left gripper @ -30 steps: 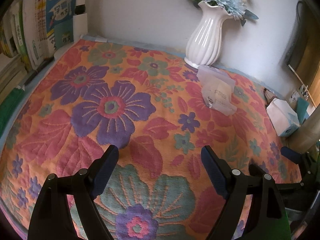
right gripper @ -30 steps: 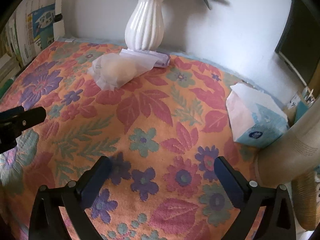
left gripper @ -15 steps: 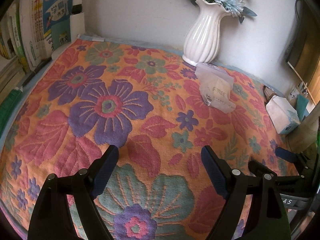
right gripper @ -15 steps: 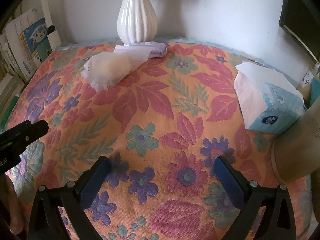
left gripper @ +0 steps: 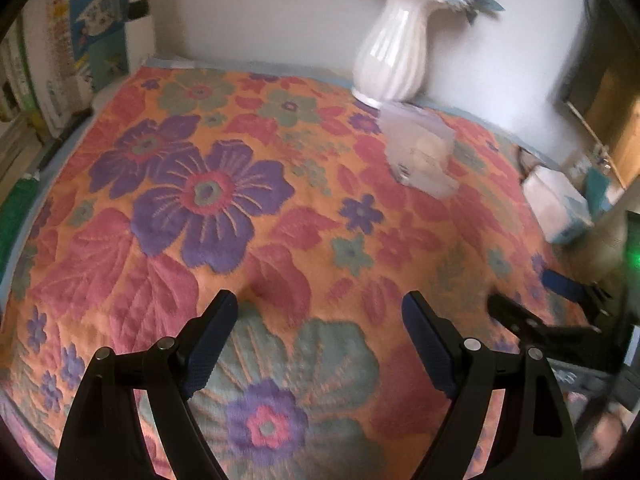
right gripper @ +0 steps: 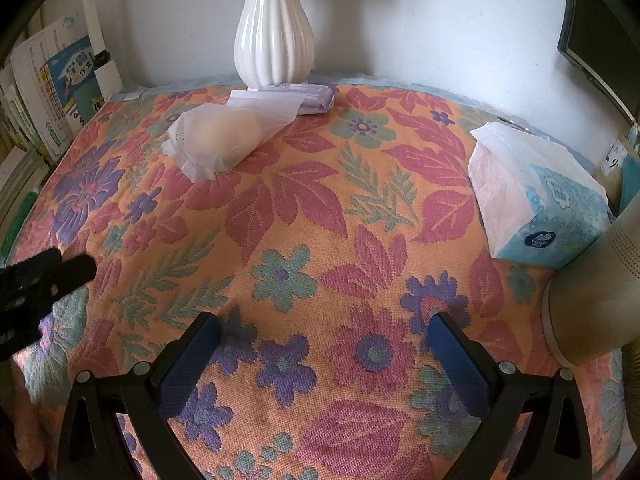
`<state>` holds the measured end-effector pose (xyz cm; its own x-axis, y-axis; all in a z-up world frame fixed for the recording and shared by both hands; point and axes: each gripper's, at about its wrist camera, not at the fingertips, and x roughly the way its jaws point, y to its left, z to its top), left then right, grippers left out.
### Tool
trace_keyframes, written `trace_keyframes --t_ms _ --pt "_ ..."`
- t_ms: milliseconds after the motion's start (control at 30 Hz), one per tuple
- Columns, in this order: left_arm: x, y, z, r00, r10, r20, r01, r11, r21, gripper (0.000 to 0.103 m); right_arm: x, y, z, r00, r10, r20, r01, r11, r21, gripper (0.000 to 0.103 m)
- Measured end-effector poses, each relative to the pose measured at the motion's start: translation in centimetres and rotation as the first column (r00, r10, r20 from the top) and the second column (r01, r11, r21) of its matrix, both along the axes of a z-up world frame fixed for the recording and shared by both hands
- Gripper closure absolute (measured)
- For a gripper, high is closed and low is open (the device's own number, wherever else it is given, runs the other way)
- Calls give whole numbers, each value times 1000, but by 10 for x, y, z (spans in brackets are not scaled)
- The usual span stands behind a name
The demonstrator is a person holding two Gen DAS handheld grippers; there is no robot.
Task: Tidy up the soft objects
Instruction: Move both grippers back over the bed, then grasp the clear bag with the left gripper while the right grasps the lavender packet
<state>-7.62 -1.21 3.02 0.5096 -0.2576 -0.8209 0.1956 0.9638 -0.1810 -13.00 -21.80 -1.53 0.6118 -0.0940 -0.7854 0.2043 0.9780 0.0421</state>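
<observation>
Over the floral-clothed counter (right gripper: 304, 216), the tissue pack (right gripper: 540, 204) lies ahead-right of the right gripper (right gripper: 324, 332) and the bagged soft bun (right gripper: 224, 140) far ahead-left; both grippers' jaws gape empty, left gripper (left gripper: 320, 312) included, so approach low, squeezing gently.

Both grippers, left gripper (left gripper: 320, 312) and right gripper (right gripper: 324, 332), had black frames, silver screws, and textured navy pads.
</observation>
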Motion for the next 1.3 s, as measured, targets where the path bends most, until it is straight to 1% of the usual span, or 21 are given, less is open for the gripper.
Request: trace_keyframes --t_ms 167,233,267,300,367,433,467,500,600,700,733,767,800,867,933,1033,1067,1167,1233,1267,1300 --pt "7 10 21 997 -75 -28 72 992 -99 20 -4 4 -1 1000 4 -17 -4 1000 3 0" --pt "18 15 23 993 -112 -37 105 984 -144 20 -2 2 1 996 36 -76 -35 999 20 0" --pt "22 15 22 992 -118 -41 111 982 -153 20 3 0 3 990 55 -128 -51 998 39 0" --pt "28 15 21 991 -129 -45 119 979 -166 20 7 -1 7 986 69 -150 -61 997 55 0" --pt "44 9 16 988 -136 -71 122 976 -179 20 12 -2 23 993 56 -106 -54 998 21 0" --pt "56 -4 13 984 -165 -75 149 971 -185 20 24 2 45 998 39 -47 -43 996 -75 0" --pt "61 -10 11 982 -171 -75 156 972 -176 20 31 2 52 999 39 -29 -41 995 -95 0" --pt "67 -22 8 980 -183 -77 170 973 -155 20 40 2 59 999 44 -7 -45 994 -96 0" --pt "80 -50 4 968 -238 -80 227 966 -126 20 76 -15 72 997 50 57 -49 999 -17 0" --pt "92 -84 4 960 -277 -30 275 959 -66 20 107 -43 73 998 2 58 -2 1000 7 4" --pt "98 -93 1 961 -277 -20 276 960 -43 20 116 -49 72 999 1 52 -2 1000 24 10" --pt "103 -97 -2 961 -274 -21 274 961 -27 22 126 -55 69 999 14 40 -16 998 55 12" --pt "110 -102 -8 963 -268 -26 268 963 -14 39 131 -60 68 999 23 34 -25 997 68 12" --pt "115 -100 -8 969 -248 13 248 969 2 60 140 -64 62 999 31 22 -32 998 55 13" --pt "115 -86 -6 972 -234 8 234 971 -39 61 143 -63 53 998 61 4 -61 998 31 12" --pt "105 -47 3 991 -129 23 130 989 -73 61 151 -54 39 989 146 -12 -146 989 39 12" --pt "102 -36 3 995 -97 23 98 992 -81 61 156 -47 36 986 167 -14 -166 986 24 12" --pt "95 -13 0 999 -23 45 26 997 -72 62 173 -34 27 983 179 -27 -180 983 -45 12" --pt "94 -5 -9 999 -4 36 7 997 -79 62 188 -27 25 979 202 -8 -202 977 -68 12" --pt "94 -2 -12 999 -3 34 6 995 -95 61 193 -26 26 978 206 -1 -206 976 -68 10" --pt "93 -1 -11 999 -3 43 8 995 -101 61 199 -26 26 977 215 -5 -214 975 -57 5"
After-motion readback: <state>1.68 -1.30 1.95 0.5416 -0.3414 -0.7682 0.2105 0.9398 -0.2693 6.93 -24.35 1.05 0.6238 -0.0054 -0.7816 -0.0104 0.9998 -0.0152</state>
